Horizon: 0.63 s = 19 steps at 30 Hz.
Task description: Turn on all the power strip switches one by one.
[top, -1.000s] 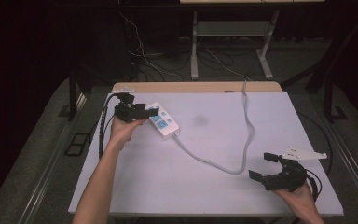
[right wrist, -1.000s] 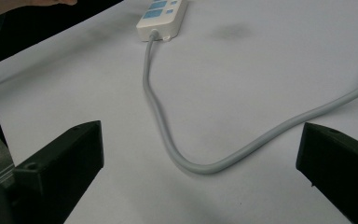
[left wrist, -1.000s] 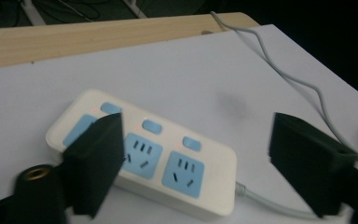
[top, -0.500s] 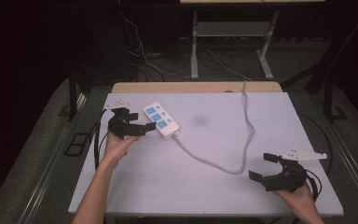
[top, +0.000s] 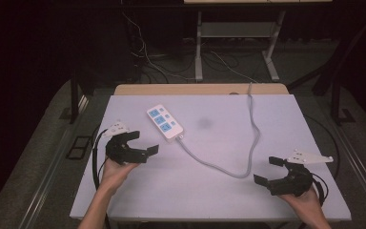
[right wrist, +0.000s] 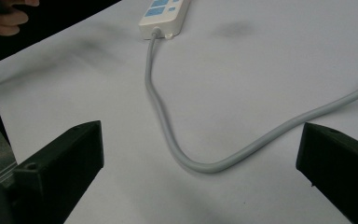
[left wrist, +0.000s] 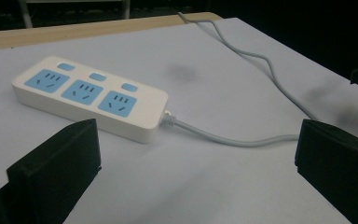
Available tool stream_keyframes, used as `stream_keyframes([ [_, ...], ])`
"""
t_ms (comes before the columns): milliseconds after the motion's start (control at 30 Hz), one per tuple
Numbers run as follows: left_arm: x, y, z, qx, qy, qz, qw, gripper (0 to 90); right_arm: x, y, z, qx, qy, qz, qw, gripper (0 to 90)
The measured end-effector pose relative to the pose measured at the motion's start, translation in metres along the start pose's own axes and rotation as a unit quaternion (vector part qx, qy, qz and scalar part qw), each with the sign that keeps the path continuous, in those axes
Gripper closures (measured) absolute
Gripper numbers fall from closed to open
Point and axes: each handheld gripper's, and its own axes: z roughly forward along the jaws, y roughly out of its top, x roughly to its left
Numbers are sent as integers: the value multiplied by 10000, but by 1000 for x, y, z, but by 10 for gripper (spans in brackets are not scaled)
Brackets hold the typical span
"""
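High view, left gripper: left gripper (top: 144, 142) sits near the desk's left edge, jaws spread wide, holding nothing, just short of the power strip.
High view, right gripper: right gripper (top: 269, 170) is down by the near right corner, jaws wide apart too, nothing between them, hand (top: 309, 202) behind it coming off the front edge.
Open room: pretty much the whole middle and near-left of the desk (top: 152, 191) is bare white surface; the far edge shows a strip of wood, and the floor beyond has loose cables.
Power strip, where: power strip (top: 164, 121) lies flat on the far-left part of the desk, angled, apart from both grippers.
Power strip, looks: white body with three blue sockets and a small blue button next to each, clean edges, rounded corners.
Cord: grey cord (top: 248, 143) leaves the strip's near end, sags toward the right gripper, then loops back up and off the far edge.
Left gripper view extras: power strip (left wrist: 91, 95) close up, socket slots readable, cord (left wrist: 223, 137) running right between the jaws' line of sight; also a dark smudge (left wrist: 182, 71) on the desk.
Right gripper view extras: the cord's bend (right wrist: 200, 163) lies right in front of the open jaws, not touching them, the strip's cord end (right wrist: 162, 16) up top, and fingers of the other hand (right wrist: 2, 18) at the top left corner.
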Motion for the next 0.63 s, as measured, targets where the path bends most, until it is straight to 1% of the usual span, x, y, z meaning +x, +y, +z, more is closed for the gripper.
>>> stream_keyframes([
  [67,-6,-10,-3,-22,20,49,10000,0,0,0,0,-11,9,-9,10000,6],
  [100,-9,-16,-4,-4,2,78,10000,0,1,0,0,-13,16,0,10000,7],
  [200,-16,-27,-5,77,-39,122,9999,0,0,-1,1,4,30,37,10000,6],
  [333,-22,-39,-5,76,-146,37,9999,0,0,-1,1,33,52,62,10000,6],
  [400,-24,-42,-4,90,-192,-5,9998,0,0,-1,1,46,71,84,9999,6],
  [500,-27,-45,-4,94,-259,-2,9996,0,0,-1,2,58,71,97,9999,6],
  [633,-28,-48,0,119,-366,-54,9992,0,0,-2,2,75,80,98,9999,6],
])
